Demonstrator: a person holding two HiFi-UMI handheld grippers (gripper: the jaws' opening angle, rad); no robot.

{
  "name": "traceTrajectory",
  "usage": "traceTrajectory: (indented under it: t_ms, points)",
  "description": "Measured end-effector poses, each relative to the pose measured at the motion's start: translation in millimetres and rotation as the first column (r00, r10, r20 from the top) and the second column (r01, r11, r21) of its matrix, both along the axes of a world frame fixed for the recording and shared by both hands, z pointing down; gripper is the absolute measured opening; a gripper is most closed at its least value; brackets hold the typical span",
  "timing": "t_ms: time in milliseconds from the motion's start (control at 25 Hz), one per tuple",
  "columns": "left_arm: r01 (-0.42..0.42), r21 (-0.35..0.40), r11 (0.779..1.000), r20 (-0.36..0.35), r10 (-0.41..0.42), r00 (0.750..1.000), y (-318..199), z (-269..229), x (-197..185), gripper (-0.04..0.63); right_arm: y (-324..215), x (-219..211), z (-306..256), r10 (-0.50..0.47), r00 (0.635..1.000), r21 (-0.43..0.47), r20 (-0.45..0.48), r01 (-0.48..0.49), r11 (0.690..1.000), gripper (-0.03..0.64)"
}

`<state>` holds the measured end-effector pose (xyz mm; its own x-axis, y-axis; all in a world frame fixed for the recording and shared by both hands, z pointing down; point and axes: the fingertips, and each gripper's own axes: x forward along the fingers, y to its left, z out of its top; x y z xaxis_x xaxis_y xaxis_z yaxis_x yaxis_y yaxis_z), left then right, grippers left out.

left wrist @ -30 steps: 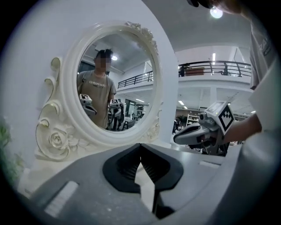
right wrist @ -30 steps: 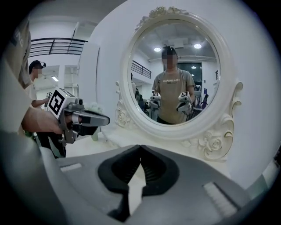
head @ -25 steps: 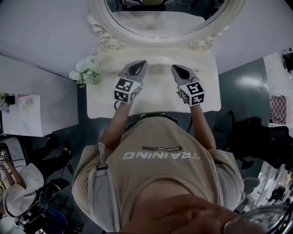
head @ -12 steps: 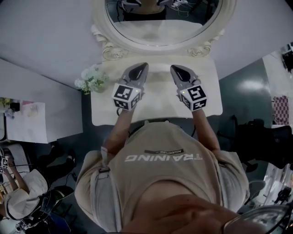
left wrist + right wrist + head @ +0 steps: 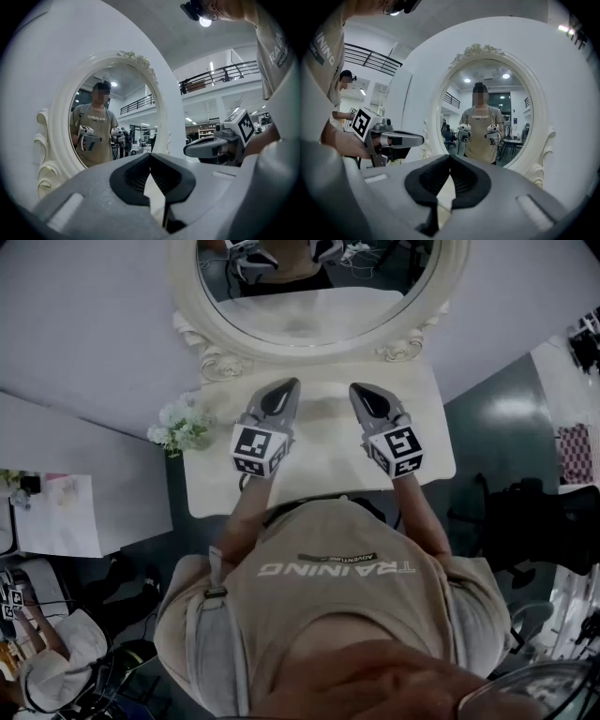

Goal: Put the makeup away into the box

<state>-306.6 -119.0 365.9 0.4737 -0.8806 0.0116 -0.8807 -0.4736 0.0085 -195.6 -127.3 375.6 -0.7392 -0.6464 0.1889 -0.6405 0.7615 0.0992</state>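
Above the counter (image 5: pixel 323 474), left tongs (image 5: pixel 289 384) and right tongs (image 5: pixel 356 388) hover level, both shut and empty. No makeup or box shows: seemingly a resting pose.

My left tool (image 5: pixel 287 384) and right tool (image 5: pixel 358 389) are side by side above the desk (image 5: pixel 431 442), a gap between them, and both point toward the mirror (image 5: pixel 309 287). The mirror stands at the back of the desk, against the wall (image 5: pixel 94 324). The flowers (image 5: pixel 183 427) are at the desk's left edge, just left of my left tool. Farther left, apart from the desk, is a second desk (image 5: pixel 66 512) with small things at its far left end. A person (image 5: pixel 52 662) is below it, at lower left. Along my left tool, the mirror lies ahead to the left and my right tool to the right.
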Motion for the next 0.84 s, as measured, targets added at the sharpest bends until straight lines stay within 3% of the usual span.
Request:
traceTrajectory:
  t_ms: [320,840]
  points:
    - [0.001,-0.033,0.999,-0.042,-0.002,0.999,-10,21,-3,0.008,-12,11,10,0.038,0.999,-0.018,-0.004,-0.038,0.999,0.005]
    - [-0.025,-0.028,0.999,-0.041,0.023,0.999,-18,25,-12,0.008,-19,8,27,0.083,0.996,-0.053,-0.011,-0.084,0.995,0.005]
